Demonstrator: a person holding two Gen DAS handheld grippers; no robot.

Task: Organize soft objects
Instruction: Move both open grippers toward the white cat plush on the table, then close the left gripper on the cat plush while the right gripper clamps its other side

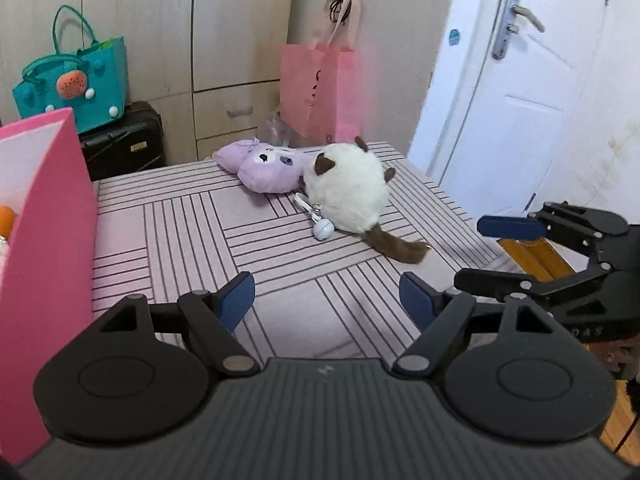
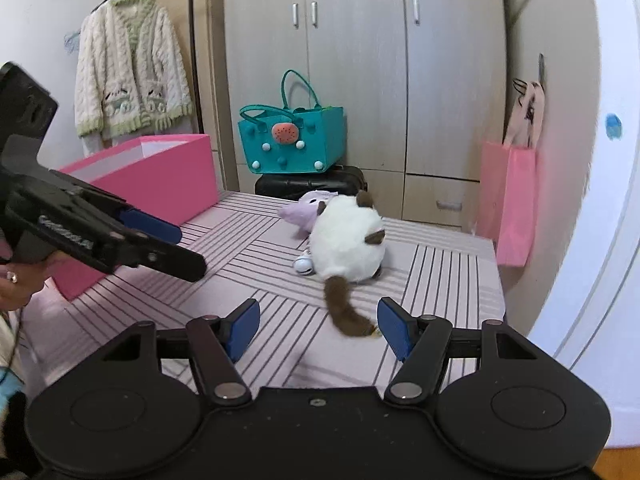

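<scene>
A white plush cat point(image 1: 348, 192) with a brown tail point(image 2: 344, 308) lies on the striped pink tabletop point(image 1: 180, 232). It leans against a purple plush point(image 1: 264, 168), and a small white bell charm point(image 1: 322, 229) lies at its side. My left gripper point(image 1: 327, 300) is open over the near part of the table, short of the cat, with nothing between its pads. My right gripper point(image 2: 320, 326) is open too. The tail tip shows close to its right pad point(image 2: 394, 328), and neither pad presses on it. Each gripper shows in the other's view: right gripper point(image 1: 476, 254), left gripper point(image 2: 186, 250).
An open pink box point(image 1: 44, 240) stands on the table's left side with something orange inside. A pink paper bag point(image 1: 316, 92) hangs past the far edge. A teal bag point(image 2: 292, 144) sits on a black suitcase point(image 1: 124, 144) by the wardrobe. A white door point(image 1: 520, 100) is on the right.
</scene>
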